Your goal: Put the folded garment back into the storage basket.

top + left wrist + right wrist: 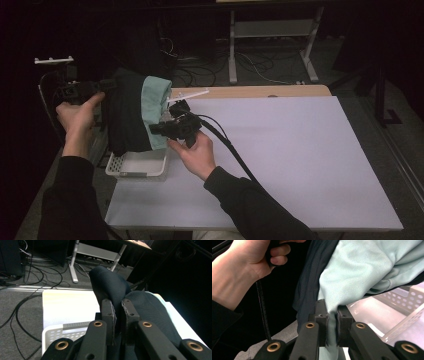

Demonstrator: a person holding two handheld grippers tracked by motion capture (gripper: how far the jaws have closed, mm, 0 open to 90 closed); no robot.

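A garment of dark navy cloth (125, 112) with a mint green part (155, 107) hangs stretched between both grippers above a white perforated basket (137, 165). My left gripper (82, 90) is shut on the dark cloth (110, 287) at the garment's left end. My right gripper (167, 127) is shut on the mint green cloth (352, 272) at its right edge. In the right gripper view the person's left hand (242, 267) holds the other gripper's handle beyond the cloth.
The basket (404, 302) sits at the near left corner of a white board (290, 155) that covers the wooden table (260, 91). Cables (200, 70) and a white table frame (272, 35) stand on the floor behind. A black cable (230, 147) trails from the right gripper.
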